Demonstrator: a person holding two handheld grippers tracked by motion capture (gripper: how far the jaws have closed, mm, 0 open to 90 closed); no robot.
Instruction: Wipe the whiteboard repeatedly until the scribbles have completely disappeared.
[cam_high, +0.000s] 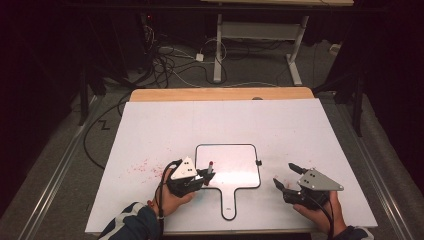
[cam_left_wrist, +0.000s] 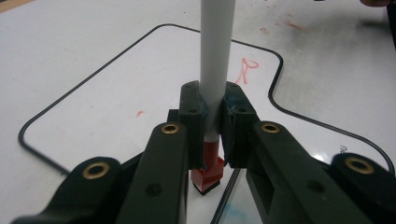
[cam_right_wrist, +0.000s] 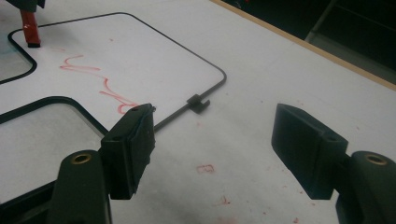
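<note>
Red specks (cam_high: 139, 166) smear the white table (cam_high: 165, 130) at the left, near the front edge.

Left claw (cam_high: 207, 175), held in the person's left hand (cam_high: 170, 200), sits at the lower left corner of the small whiteboard (cam_high: 240, 160). It is clamped on a marker (cam_left_wrist: 215, 70): in the left gripper view the white barrel runs up between the two pads, pinched on both sides, with the red end (cam_left_wrist: 208, 175) poking out below them and down on the board surface. In the high view the marker stands tilted, its other end up above the claw.

The whiteboard is a paddle shape with a black rim and a handle (cam_high: 229, 202) pointing toward the person; it lies flat, middle front of the table. Red scribble (cam_right_wrist: 100, 81) on its face, seen in the right gripper view; a small black clip (cam_right_wrist: 198, 102) on its right edge.

Right claw (cam_high: 285, 176), in the right hand (cam_high: 320, 212), rests just right of the board, apart from it. Its jaws stand wide apart with nothing between them, only bare table with a few red marks (cam_right_wrist: 205, 169) below.
</note>
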